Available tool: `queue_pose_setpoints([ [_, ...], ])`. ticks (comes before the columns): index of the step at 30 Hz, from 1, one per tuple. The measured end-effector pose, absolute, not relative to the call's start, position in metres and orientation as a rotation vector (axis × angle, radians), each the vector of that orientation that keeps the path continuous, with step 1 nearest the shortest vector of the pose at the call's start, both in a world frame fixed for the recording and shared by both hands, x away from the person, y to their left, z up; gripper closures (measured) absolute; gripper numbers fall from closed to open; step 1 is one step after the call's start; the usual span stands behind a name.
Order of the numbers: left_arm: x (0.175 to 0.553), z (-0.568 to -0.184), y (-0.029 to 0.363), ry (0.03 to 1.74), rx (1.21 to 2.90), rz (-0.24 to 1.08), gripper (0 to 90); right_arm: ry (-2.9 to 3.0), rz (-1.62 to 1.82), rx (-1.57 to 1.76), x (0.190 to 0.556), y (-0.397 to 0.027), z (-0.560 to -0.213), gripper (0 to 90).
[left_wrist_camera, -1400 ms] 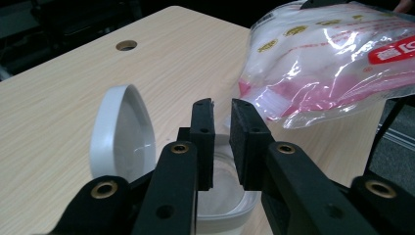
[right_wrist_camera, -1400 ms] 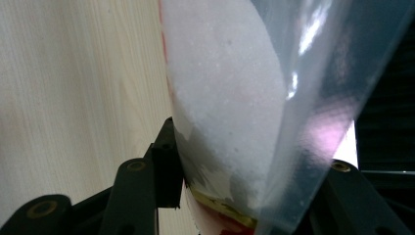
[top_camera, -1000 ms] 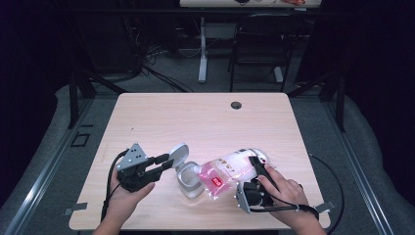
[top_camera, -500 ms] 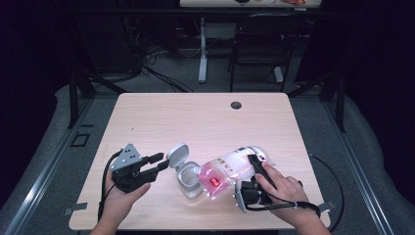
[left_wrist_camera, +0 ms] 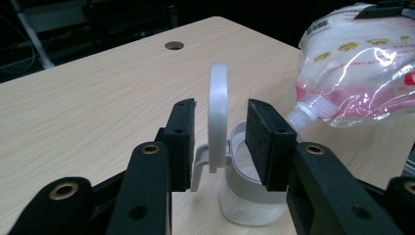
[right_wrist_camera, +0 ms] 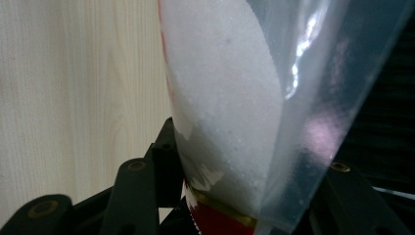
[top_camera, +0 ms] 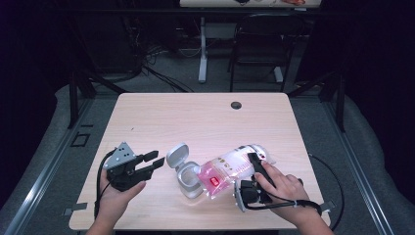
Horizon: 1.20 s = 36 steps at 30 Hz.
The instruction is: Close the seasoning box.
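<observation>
Left gripper [top_camera: 152, 162]: jaws have just been opening, pads standing clear either side of the raised lid [left_wrist_camera: 218, 117], nothing held. Right gripper [top_camera: 252, 178]: clamped on the pouch [top_camera: 230, 169] of white grains, tilted, spout [left_wrist_camera: 309, 114] just over the open container [top_camera: 188, 180] near the table's [top_camera: 195, 122] front edge. Advice: keep the spout over the mouth, tilt slowly, left gripper clear of the lid.
</observation>
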<state>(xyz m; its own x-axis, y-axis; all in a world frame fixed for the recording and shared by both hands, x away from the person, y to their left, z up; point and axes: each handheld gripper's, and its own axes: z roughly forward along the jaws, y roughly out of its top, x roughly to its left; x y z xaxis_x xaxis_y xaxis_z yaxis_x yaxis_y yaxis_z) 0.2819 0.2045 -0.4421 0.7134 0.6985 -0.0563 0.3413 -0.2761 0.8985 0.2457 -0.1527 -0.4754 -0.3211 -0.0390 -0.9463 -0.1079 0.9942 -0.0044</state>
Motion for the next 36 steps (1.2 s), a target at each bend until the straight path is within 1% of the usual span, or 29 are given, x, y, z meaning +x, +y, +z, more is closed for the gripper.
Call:
queue_pose_setpoints([
  [8, 0.283, -0.444, 0.210, 0.827, 1.884, 0.432, 64.6, 1.890, 0.051, -0.122, 0.246, -0.152, -0.476, 53.0],
  [25, 0.279, -0.447, 0.199, 0.790, 1.918, 0.420, 64.7, 1.880, 0.042, -0.163, 0.247, -0.147, -0.477, 53.0],
  [36, 0.274, -0.451, 0.184, 0.751, 1.963, 0.405, 64.6, 1.884, 0.014, -0.175, 0.247, -0.146, -0.477, 53.1],
])
